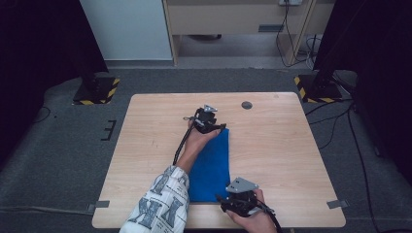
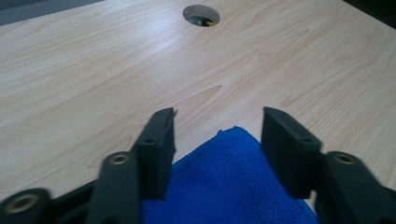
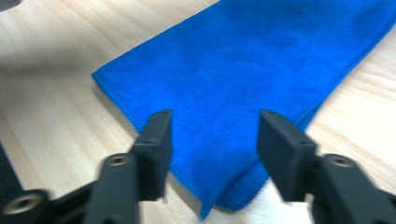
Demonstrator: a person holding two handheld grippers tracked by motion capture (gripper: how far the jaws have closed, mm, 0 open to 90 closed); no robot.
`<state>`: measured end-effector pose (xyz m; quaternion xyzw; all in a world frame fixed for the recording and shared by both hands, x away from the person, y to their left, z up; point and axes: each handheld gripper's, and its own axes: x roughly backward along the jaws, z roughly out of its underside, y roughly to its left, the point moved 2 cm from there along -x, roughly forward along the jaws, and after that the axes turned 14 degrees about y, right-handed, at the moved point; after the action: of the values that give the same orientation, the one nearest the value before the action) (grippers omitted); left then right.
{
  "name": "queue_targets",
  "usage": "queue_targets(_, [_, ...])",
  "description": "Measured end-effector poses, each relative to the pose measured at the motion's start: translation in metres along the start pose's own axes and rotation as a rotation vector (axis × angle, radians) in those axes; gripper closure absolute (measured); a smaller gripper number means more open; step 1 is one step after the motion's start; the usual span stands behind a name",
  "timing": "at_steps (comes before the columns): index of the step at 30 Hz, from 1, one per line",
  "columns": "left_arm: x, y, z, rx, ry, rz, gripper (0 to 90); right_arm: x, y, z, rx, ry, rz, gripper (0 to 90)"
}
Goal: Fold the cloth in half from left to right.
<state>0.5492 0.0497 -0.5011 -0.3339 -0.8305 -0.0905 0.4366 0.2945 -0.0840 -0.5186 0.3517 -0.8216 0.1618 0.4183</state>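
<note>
The blue cloth (image 1: 210,167) lies folded flat as a long strip near the middle of the wooden surface (image 1: 282,145), running from the near edge toward the centre. Its far corner (image 2: 236,133) sits between the jaws of the left tool (image 1: 208,119), which stand apart and do not press it. Its near corner (image 3: 219,200) lies between the jaws of the right tool (image 1: 241,199), also open and not pinching. Wide bare wood is free to the left and right of the cloth. I can read no writing. A round cable hole (image 1: 247,105) lies beyond the left tool, well apart. The patterned sleeve (image 1: 163,204) crosses the near edge beside the cloth.
</note>
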Motion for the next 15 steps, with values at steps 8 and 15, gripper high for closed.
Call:
queue_targets(8, [0.012, -0.003, 0.005, -0.026, -0.025, 0.029, 26.4, 0.001, -0.013, 0.000, -0.021, -0.012, -0.012, 18.6])
queue_targets(15, [0.019, -0.002, 0.008, -0.035, -0.001, 0.041, 16.4, -0.003, -0.021, -0.001, -0.035, -0.022, -0.015, 8.0])
